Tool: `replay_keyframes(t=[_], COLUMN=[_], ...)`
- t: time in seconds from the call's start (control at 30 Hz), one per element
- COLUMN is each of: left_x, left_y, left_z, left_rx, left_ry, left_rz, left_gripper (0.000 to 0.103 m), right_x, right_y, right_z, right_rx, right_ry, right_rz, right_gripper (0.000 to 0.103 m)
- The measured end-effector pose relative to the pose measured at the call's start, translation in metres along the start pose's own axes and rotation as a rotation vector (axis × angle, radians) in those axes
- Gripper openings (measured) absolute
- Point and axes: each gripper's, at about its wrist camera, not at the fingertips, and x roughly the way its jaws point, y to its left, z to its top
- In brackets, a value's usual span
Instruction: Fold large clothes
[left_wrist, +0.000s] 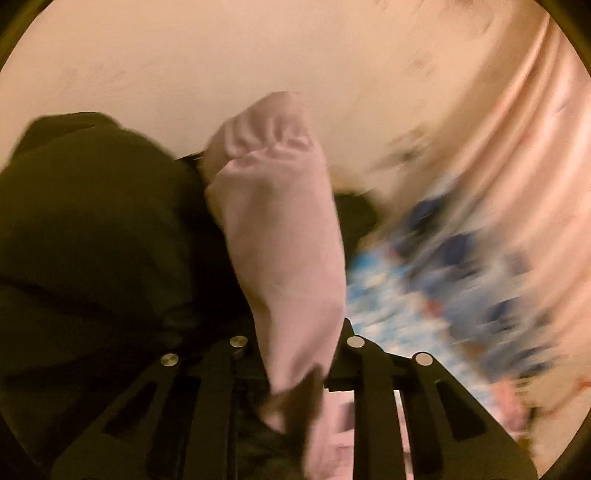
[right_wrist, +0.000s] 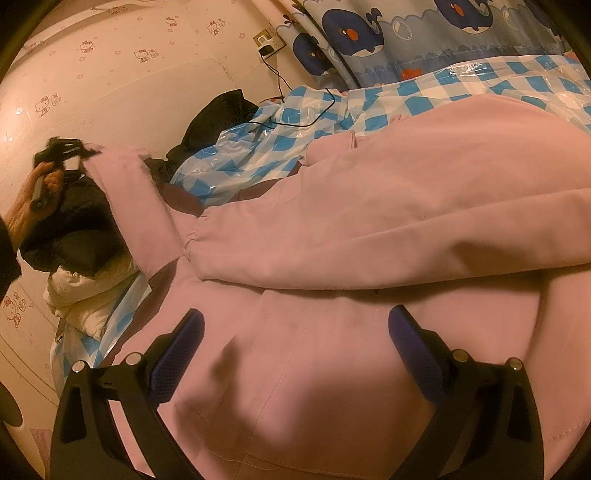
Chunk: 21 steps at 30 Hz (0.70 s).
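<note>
Right gripper (right_wrist: 295, 332), jaws apart, hovered over the pink jacket (right_wrist: 369, 206); left gripper (left_wrist: 291, 369) clamped its rumpled pink sleeve (left_wrist: 280, 229), far left.

- My right gripper (right_wrist: 295, 332) has black slotted link arms, each pinned with round silver studs, and its fingers (right_wrist: 410, 350) carry blue ribbed pads.
- My left gripper (left_wrist: 291, 391) shows the same black slotted arms and silver studs.
- Further left, a hand (right_wrist: 33, 195) and a dark sleeve edge.

Left tool (left_wrist: 295, 384) clamped on pink garment fold (left_wrist: 280, 236); dark fabric (left_wrist: 92, 229) left, blurred.
</note>
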Motion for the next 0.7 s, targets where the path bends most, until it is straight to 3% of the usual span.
replay_keyframes(t=[0.03,0.1,0.13,0.2,0.3,0.5,0.63,0.7], left_x=[-0.013,-0.027,-0.029,-0.022,-0.002,-0.001,-0.006,-0.014], left_y=[0.002,0.007,0.011,0.024,0.056,0.056,0.063,0.072], left_z=[-0.001,-0.003,-0.002,0.000,-0.002,-0.013,-0.018,-0.020], left_rx=[-0.010,-0.035,-0.048,-0.078,-0.200,-0.157,-0.143,-0.129], left_ry=[-0.037,-0.064,-0.068,-0.055,0.000,-0.031,-0.039,-0.044], left_rz=[-0.111,-0.234,-0.260,-0.192,-0.100,-0.137,-0.159,-0.172], left_gripper=[0.016,0.015,0.015,0.016,0.016,0.017,0.019,0.020], right_x=[0.000,0.000,0.000,0.000,0.001,-0.002,-0.024,-0.026], right_y=[0.000,0.000,0.000,0.000,0.000,0.004,0.025,0.045], right_z=[0.000,0.000,0.000,0.000,0.001,0.001,0.028,0.048], right_rx=[0.000,0.000,0.000,0.001,0.000,0.000,-0.045,-0.115], right_ry=[0.000,0.000,0.001,0.000,0.001,-0.011,-0.098,-0.098], right_rz=[0.000,0.000,-0.001,0.000,-0.001,-0.014,-0.022,-0.063], right_gripper=[0.096,0.096,0.096,0.096,0.096,0.096,0.096,0.096])
